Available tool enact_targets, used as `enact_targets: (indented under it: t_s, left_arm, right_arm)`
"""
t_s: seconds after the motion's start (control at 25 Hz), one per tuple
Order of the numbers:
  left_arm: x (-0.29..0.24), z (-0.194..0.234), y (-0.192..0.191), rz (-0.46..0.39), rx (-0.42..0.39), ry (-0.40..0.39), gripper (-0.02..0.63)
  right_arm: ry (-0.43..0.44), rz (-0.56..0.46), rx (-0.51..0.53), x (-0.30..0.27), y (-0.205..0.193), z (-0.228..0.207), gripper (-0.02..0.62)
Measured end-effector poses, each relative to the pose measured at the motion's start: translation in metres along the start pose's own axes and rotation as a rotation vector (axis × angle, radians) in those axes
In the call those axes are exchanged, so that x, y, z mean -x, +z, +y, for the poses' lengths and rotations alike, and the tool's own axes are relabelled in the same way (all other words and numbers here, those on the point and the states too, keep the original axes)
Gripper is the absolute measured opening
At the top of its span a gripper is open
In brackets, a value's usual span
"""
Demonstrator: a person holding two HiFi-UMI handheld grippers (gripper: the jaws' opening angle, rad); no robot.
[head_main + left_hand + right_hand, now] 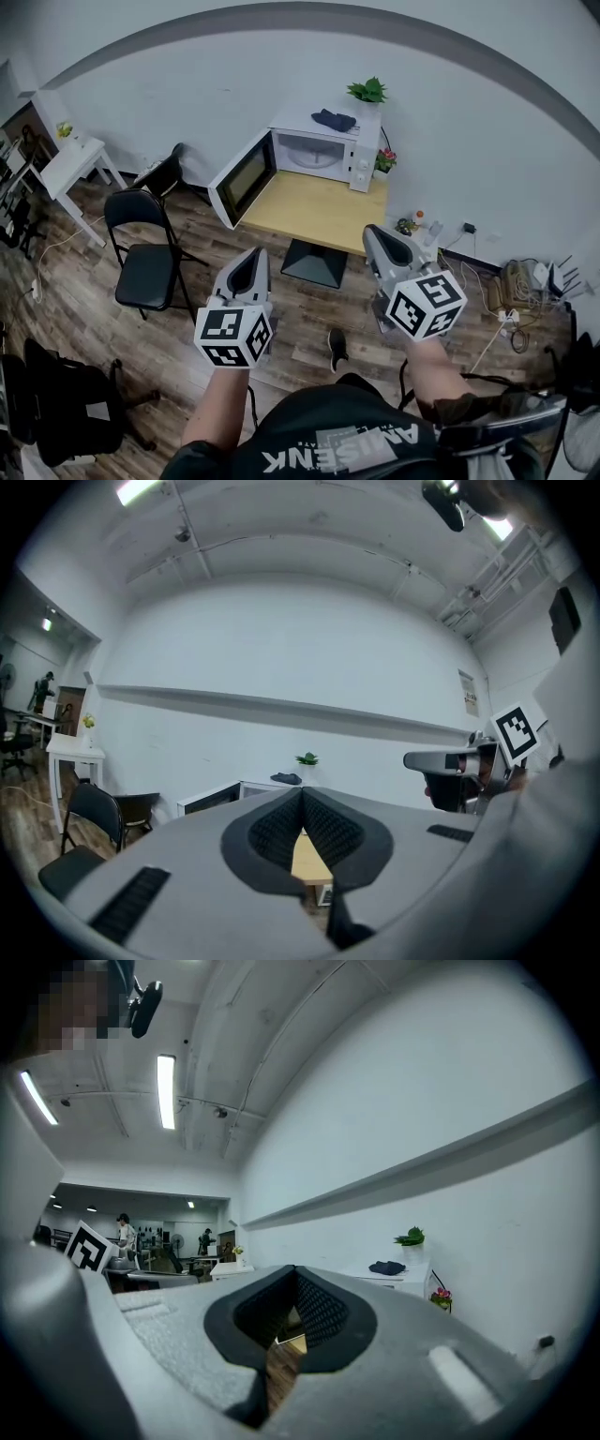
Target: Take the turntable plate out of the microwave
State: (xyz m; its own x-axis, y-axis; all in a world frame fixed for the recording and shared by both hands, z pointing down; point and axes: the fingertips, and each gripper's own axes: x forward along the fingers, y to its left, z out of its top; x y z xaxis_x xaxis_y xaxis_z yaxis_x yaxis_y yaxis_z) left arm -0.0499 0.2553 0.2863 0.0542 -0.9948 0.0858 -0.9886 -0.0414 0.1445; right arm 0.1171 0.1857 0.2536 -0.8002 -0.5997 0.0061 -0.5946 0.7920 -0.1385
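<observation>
Left claw point(253, 253) and right claw point(375, 232) are held clenched, nothing gripped, by the near edge of the surface point(309, 211). Turntable plate point(315, 157) lies flat inside the open microwave point(300, 122) at the far edge, well apart from both.

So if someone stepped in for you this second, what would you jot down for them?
The left gripper: jaws shut, holding nothing, in mid-air pointing toward the table.
The right gripper: jaws shut, empty, alongside it.
The boxy white microwave sits at the far end of the light wooden table. Its dark-windowed door is swung wide open to the left.
The pale round turntable plate lies inside the microwave.
Done: door open.
Left: step up, open a gripper, reach in, lift the plate out.
</observation>
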Motion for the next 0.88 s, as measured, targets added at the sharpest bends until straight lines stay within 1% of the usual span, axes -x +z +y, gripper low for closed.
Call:
enact_targets:
  t_s: [0.12, 0.28, 0.44, 0.56, 0.76, 0.88]
  left_arm:
    - [-0.022, 0.006, -0.001, 0.011, 0.002, 0.007, 0.002]
    - [-0.057, 0.016, 0.004, 0.012, 0.014, 0.021, 0.003]
    - [-0.093, 0.028, 0.011, -0.001, 0.027, 0.062, 0.002]
    - [-0.12, 0.034, 0.017, -0.007, 0.039, 0.086, 0.002]
    - [-0.166, 0.037, 0.012, 0.029, 0.04, 0.105, 0.002]
    - [-0.188, 0.042, 0.01, 0.058, 0.036, 0.132, 0.003]
  right_arm:
    - [0.02, 0.017, 0.013, -0.026, -0.002, -0.015, 0.005]
    - [0.046, 0.016, 0.003, -0.062, 0.002, -0.043, 0.005]
    - [0.088, 0.007, 0.007, -0.095, 0.009, -0.069, 0.005]
    - [0.091, 0.015, 0.01, -0.117, 0.012, -0.094, 0.005]
    - [0.125, 0.035, -0.015, -0.148, 0.007, -0.131, 0.005]
    - [0.127, 0.053, -0.018, -0.162, 0.001, -0.152, 0.005]
